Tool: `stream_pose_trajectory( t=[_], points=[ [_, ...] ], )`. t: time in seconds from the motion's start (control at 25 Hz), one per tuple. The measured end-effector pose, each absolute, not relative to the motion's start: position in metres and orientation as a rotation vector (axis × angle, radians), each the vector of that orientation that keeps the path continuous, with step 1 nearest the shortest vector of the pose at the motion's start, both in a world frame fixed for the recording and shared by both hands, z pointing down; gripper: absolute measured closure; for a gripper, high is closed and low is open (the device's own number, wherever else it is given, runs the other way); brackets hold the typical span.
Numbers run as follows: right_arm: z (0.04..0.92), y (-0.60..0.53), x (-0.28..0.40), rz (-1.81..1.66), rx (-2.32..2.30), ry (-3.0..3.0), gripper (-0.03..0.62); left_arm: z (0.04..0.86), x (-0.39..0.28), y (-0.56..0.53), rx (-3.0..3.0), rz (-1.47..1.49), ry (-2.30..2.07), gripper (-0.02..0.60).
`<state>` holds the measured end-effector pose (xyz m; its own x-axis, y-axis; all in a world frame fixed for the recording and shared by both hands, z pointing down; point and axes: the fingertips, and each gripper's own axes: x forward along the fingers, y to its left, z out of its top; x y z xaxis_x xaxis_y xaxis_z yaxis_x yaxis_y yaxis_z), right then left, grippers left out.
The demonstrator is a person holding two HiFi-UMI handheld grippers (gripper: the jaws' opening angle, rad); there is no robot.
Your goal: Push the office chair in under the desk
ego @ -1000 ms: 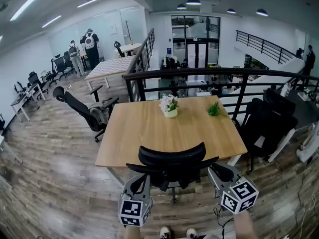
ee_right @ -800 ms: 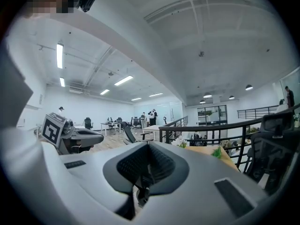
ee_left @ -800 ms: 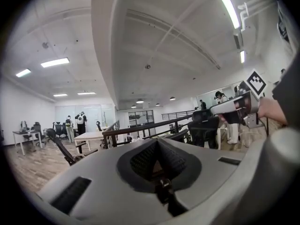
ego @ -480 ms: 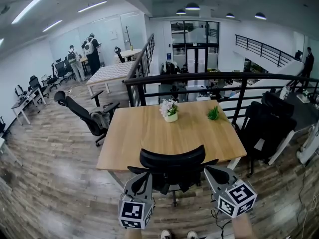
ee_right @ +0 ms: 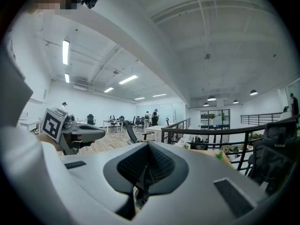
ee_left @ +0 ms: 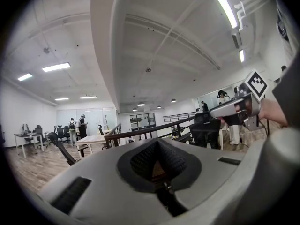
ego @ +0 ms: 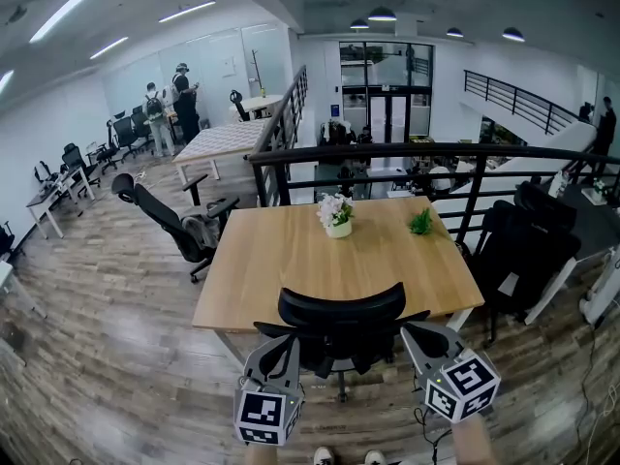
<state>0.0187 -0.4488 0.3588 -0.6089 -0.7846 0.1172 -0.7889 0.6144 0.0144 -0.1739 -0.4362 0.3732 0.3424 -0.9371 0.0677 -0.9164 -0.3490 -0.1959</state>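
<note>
The black office chair (ego: 341, 308) stands at the near edge of the wooden desk (ego: 291, 260), its back toward me and its seat partly under the top. My left gripper (ego: 278, 340) is at the chair's left armrest and my right gripper (ego: 411, 329) at its right armrest. I cannot tell whether either touches the chair. In the left gripper view the left gripper (ee_left: 157, 146) has its pads together at the tips. In the right gripper view the right gripper (ee_right: 147, 151) also has its pads together. Nothing shows clamped between either pair.
A white pot of flowers (ego: 337, 223) and a small green plant (ego: 420, 223) sit on the desk's far half. A black railing (ego: 387, 151) runs behind the desk. A reclined black chair (ego: 170, 223) stands to the left and dark chairs (ego: 523, 245) to the right. People (ego: 184, 90) stand far back.
The head view has shifted slightly. The chair and both grippers hold about the same places against the desk.
</note>
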Motion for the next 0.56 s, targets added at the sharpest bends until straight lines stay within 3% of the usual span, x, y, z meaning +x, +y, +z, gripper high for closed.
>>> stream_pose_trajectory(
  t=[0.56],
  points=[
    [0.365,-0.4481,0.0113,0.063,1.296,-2.728,0.576,0.3817,-0.1716,-0.4341,-2.485,-0.256,1.712,0.563]
  ],
)
